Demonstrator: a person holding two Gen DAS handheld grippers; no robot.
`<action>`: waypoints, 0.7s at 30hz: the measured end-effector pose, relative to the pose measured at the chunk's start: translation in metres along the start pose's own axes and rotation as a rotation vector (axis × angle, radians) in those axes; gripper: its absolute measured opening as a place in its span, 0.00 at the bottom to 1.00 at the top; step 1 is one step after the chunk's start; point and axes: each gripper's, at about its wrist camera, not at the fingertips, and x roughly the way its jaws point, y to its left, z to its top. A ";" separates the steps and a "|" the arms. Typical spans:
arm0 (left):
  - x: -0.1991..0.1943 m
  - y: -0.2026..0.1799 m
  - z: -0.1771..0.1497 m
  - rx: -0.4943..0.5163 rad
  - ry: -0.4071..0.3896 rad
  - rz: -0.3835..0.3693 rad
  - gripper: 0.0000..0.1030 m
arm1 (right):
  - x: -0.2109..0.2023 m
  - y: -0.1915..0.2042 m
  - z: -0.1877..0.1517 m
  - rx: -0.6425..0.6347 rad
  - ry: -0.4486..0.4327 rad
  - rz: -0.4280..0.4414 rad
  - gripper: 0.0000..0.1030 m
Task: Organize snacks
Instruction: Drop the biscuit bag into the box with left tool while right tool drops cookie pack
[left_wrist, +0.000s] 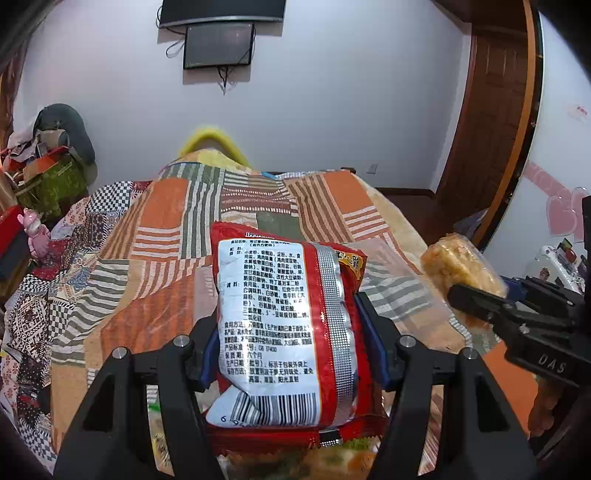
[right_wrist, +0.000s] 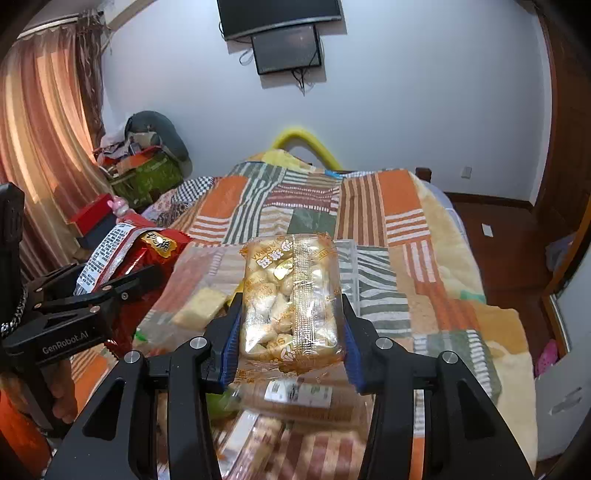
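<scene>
Left hand-held gripper (left_wrist: 291, 343) pinches a red snack packet (left_wrist: 284, 325) by its puffy sides above the bed (left_wrist: 166, 206); light and crinkly, it may slip. Right hand-held gripper (right_wrist: 291, 339), nearby, clamps a clear biscuit pack (right_wrist: 291, 295) by its long edges, its contents fragile.

The left gripper (left_wrist: 291, 332) clamps its blue pads on a red foil snack packet (left_wrist: 280, 328); beside it the right gripper (right_wrist: 291, 325) pinches a clear pastry pack (right_wrist: 291, 295).

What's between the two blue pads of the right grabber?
A clear packet of pale snacks sits between the right gripper's blue pads, pinched on both sides. The right wrist view shows it best.
</scene>
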 end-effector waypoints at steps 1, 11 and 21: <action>0.006 0.000 0.001 -0.001 0.002 0.002 0.61 | 0.005 -0.001 0.001 0.004 0.008 0.002 0.41; 0.056 -0.008 0.008 -0.023 0.044 0.035 0.61 | 0.051 -0.007 0.002 0.012 0.100 -0.003 0.42; 0.077 -0.011 0.002 -0.027 0.104 0.021 0.62 | 0.060 -0.008 -0.006 -0.010 0.153 -0.011 0.42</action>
